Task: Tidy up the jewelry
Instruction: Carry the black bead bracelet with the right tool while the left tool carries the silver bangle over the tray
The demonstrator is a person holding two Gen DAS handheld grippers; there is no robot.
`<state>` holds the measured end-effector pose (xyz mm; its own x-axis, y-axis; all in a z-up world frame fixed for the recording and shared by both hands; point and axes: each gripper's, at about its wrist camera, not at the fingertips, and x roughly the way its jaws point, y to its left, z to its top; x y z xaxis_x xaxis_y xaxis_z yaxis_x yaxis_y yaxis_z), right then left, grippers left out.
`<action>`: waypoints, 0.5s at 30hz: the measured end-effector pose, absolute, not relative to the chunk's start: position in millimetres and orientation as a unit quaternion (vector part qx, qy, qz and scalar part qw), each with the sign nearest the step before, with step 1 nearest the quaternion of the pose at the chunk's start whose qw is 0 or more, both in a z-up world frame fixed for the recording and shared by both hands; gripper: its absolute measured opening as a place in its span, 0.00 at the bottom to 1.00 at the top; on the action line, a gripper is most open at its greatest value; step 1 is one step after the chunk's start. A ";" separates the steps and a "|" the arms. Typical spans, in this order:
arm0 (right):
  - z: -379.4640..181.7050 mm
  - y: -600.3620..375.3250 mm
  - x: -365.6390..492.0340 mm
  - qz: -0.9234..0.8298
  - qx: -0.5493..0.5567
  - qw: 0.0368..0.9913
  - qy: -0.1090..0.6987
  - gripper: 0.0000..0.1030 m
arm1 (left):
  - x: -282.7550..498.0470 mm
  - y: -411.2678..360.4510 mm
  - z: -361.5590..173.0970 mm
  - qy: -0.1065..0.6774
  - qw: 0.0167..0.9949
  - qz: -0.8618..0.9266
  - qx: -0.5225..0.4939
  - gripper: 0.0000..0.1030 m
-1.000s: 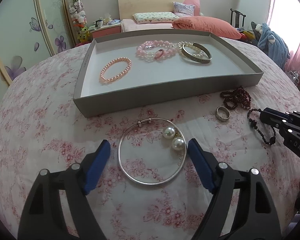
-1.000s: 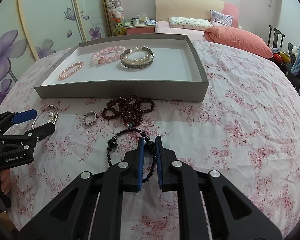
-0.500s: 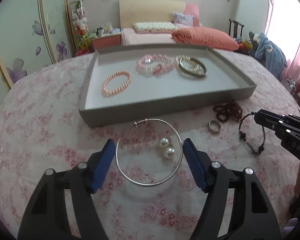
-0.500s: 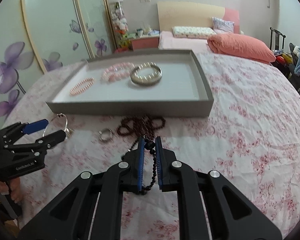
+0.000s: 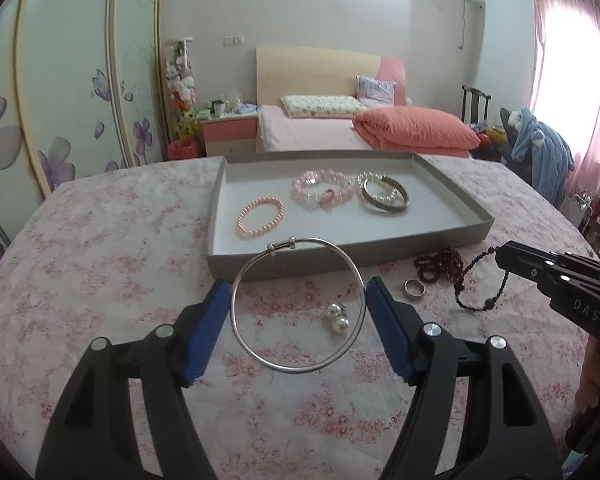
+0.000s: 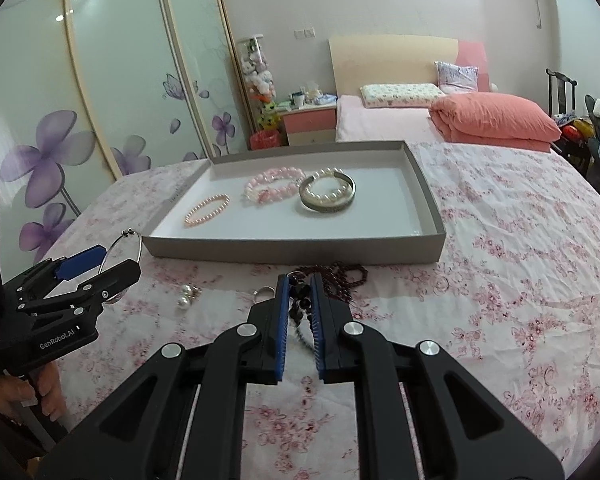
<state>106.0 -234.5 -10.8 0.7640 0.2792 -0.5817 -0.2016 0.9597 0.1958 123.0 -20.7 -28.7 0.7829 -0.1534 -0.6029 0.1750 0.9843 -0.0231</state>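
My left gripper (image 5: 298,286) is shut on a thin silver bangle (image 5: 296,370), its blue pads pressing both sides of the hoop. The bangle hangs above the flowered cloth, just short of the grey tray (image 5: 340,264). To the right, my right gripper (image 5: 500,254) is shut on a black bead bracelet (image 5: 480,308) that dangles from its tip. The right wrist view shows the right gripper (image 6: 299,280) with those black beads (image 6: 300,300) pinched between its pads. At the left of that view are the left gripper (image 6: 112,264) and the bangle (image 6: 140,248).
Two pearl earrings (image 5: 336,318), a silver ring (image 5: 414,289) and a dark red bead bracelet (image 5: 440,266) lie on the cloth before the tray. In the tray are a pink pearl bracelet (image 5: 260,216), pink bead bracelets (image 5: 320,190) and a metal bangle (image 5: 384,198).
Both grippers have risen. The silver bangle has come up off the cloth, leaving the pearl earrings below, and the black bead bracelet now hangs clear of the cloth.
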 end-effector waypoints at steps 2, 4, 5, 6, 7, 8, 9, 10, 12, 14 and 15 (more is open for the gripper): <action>-7.8 -233.4 103.3 0.130 0.060 0.939 0.313 0.11 | 119.8 -19.6 -26.9 0.313 0.946 -0.084 0.015 0.66; -5.1 -231.8 100.6 0.133 0.061 0.940 0.308 0.11 | 116.8 -18.0 -24.9 0.307 0.948 -0.079 0.014 0.66; -4.1 -231.4 99.6 0.134 0.062 0.941 0.306 0.11 | 115.3 -16.4 -23.3 0.304 0.949 -0.078 0.013 0.66; -2.4 -230.7 98.7 0.136 0.062 0.941 0.303 0.11 | 113.9 -14.3 -22.9 0.302 0.950 -0.076 0.011 0.66; -1.8 -230.5 97.5 0.136 0.063 0.941 0.302 0.11 | 112.6 -13.0 -21.7 0.299 0.951 -0.074 0.008 0.66; -0.7 -229.8 96.5 0.137 0.063 0.942 0.300 0.11 | 111.5 -11.9 -20.6 0.297 0.952 -0.071 0.007 0.66; 0.2 -229.2 95.7 0.137 0.063 0.943 0.298 0.11 | 110.2 -10.4 -19.9 0.294 0.953 -0.069 0.005 0.66; 2.0 -228.1 94.8 0.138 0.063 0.943 0.295 0.11 | 108.7 -9.1 -18.2 0.290 0.955 -0.066 0.004 0.66; 5.4 -226.9 92.7 0.137 0.063 0.946 0.288 0.11 | 106.0 -6.3 -15.4 0.282 0.958 -0.061 0.001 0.66; 8.1 -226.1 90.8 0.137 0.063 0.947 0.282 0.11 | 103.8 -5.0 -12.8 0.275 0.960 -0.057 0.000 0.66; 10.5 -225.6 89.5 0.137 0.062 0.949 0.277 0.11 | 102.7 -4.6 -11.2 0.271 0.961 -0.054 -0.001 0.66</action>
